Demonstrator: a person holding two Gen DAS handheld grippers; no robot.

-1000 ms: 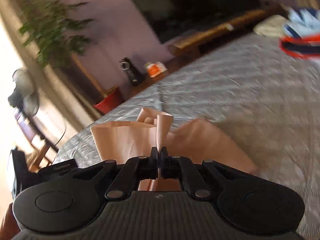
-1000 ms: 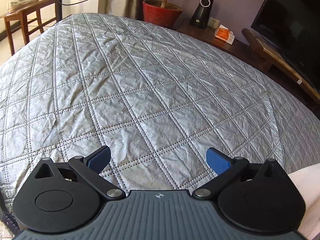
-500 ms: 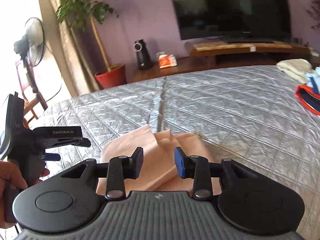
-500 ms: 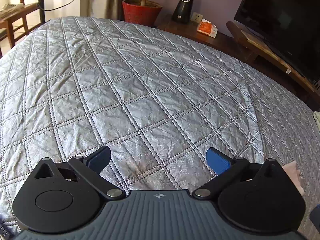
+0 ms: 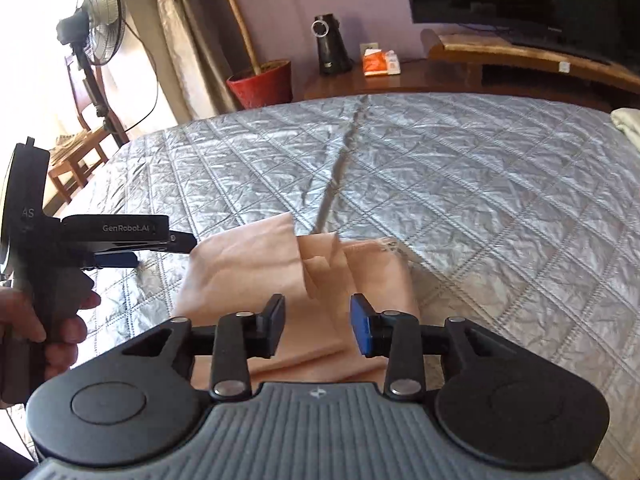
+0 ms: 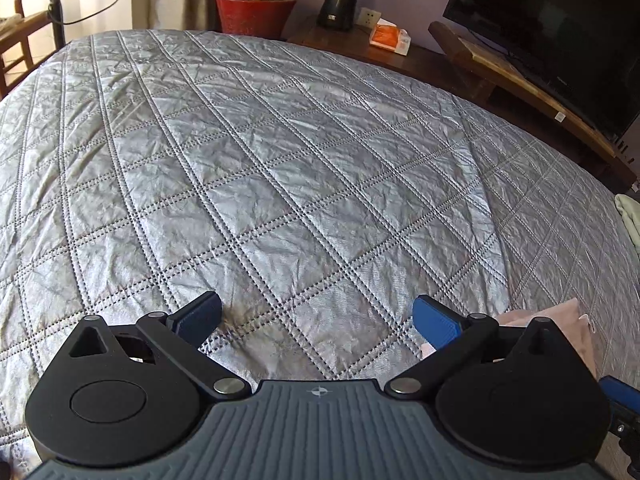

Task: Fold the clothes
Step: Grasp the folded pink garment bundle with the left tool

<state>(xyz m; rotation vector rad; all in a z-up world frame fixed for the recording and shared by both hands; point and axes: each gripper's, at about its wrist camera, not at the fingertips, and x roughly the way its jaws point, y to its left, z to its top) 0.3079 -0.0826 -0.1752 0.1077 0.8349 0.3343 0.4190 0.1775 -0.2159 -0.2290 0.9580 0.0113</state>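
Peach garment [image 5: 280, 280] on the bed [image 5: 480, 200]: folded in layers, top flap loose; left gripper [image 5: 318, 326] and right gripper [image 6: 316, 318] fingers both released, empty; other clothes [image 5: 628, 122] apparently left.

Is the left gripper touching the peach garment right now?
Apart. In the left wrist view the left gripper hangs open above the peach garment, nothing between its fingers, and the cloth lies flat on the bed.

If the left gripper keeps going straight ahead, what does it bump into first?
Probably the pink cloth lying on the bed. The open left gripper points right over it, though how high it hangs is unclear.
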